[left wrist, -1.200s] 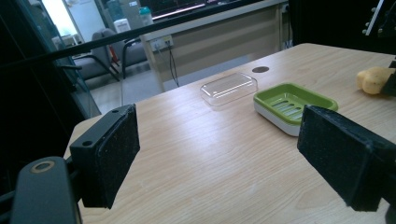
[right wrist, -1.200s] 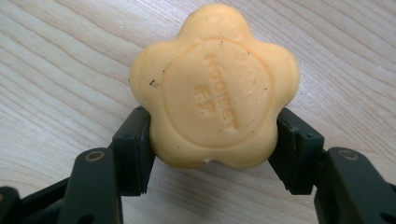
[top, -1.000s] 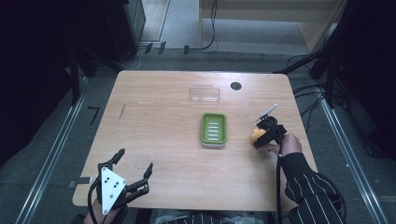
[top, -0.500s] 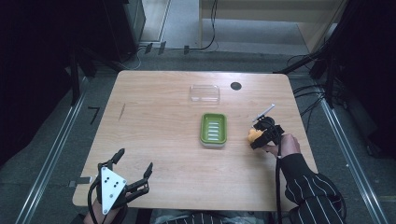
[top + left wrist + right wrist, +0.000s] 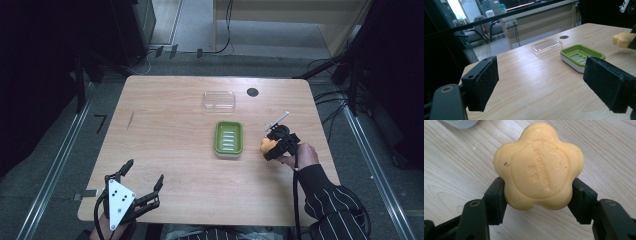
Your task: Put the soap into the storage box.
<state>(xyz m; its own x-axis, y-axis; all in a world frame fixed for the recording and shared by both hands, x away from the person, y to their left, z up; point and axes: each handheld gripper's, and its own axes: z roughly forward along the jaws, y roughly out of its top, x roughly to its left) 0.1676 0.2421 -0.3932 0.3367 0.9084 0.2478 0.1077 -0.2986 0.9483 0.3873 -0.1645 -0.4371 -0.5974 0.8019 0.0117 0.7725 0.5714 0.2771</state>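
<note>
A flower-shaped orange soap (image 5: 539,166) sits clamped between the two black jaws of my right gripper (image 5: 538,197), held just above the wooden table. From above, the soap (image 5: 266,145) and right gripper (image 5: 272,148) hover right of the green soap dish (image 5: 228,138), apart from it. The dish (image 5: 581,55) is slotted and holds nothing. My left gripper (image 5: 145,187) rests open at the table's near left edge, its pads (image 5: 484,81) wide apart with nothing between them. A clear plastic lid (image 5: 219,100) lies behind the dish.
A small round black hole (image 5: 252,92) marks the table's far side, right of the lid. A striped sleeve (image 5: 330,200) reaches in from the bottom right. Cables and dark stands ring the table (image 5: 165,125) on the floor.
My right gripper has carried the soap a little to the left, closer to the green dish. The left gripper has stayed put.
</note>
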